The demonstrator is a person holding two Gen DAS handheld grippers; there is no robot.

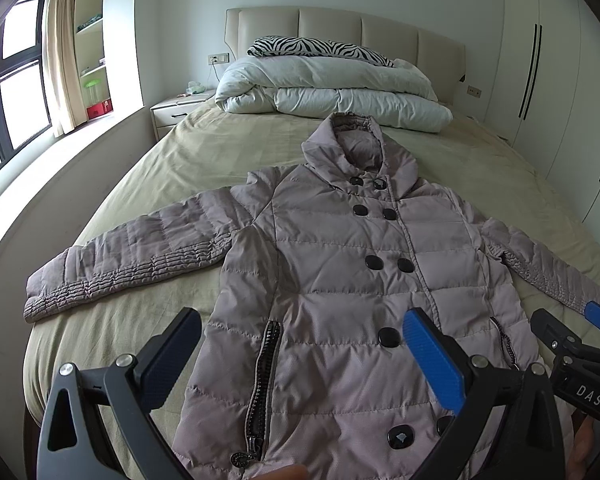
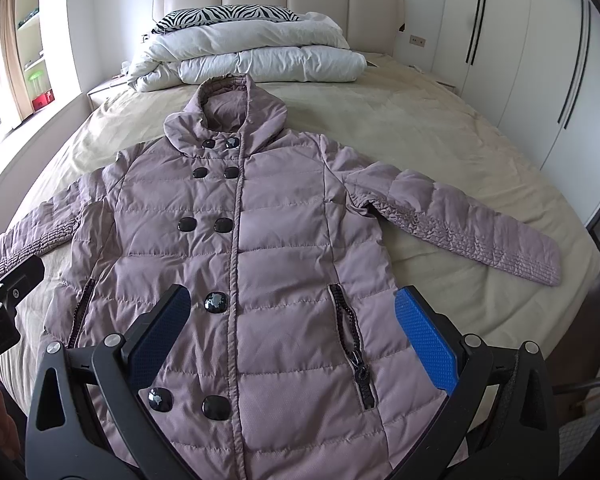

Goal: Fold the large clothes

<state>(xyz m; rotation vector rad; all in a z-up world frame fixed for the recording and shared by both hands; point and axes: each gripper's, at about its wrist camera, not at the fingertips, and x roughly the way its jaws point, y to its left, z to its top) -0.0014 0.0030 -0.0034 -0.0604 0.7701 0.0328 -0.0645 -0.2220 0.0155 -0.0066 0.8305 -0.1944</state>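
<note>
Left wrist view: a mauve quilted coat (image 1: 340,264) lies face up and buttoned on a bed (image 1: 148,168), hood (image 1: 352,140) toward the headboard, hem toward the person holding the tools. Both sleeves are spread out sideways, so nothing is folded yet. The left gripper (image 1: 300,360) hangs over the hem on the coat's left-hand side, above a zipped pocket (image 1: 264,376), its fingers wide apart and holding nothing. From the right wrist view, the right gripper (image 2: 292,340) hovers over the other half of the hem, by the second pocket (image 2: 352,344), fingers likewise spread and empty.

The coat's long axis runs straight away from both sets of fingers, hem nearest, hood farthest. Each sleeve lies off to the outer side of its own tool: the left sleeve (image 1: 120,256) reaches out toward the window side, the right sleeve (image 2: 460,224) toward the wardrobe side. By that layout each tool looks nearer to the sleeve on its own side, and a first fold would likely bring a sleeve inward across the chest.

A rolled white duvet (image 2: 260,56) sits beyond the hood.
</note>
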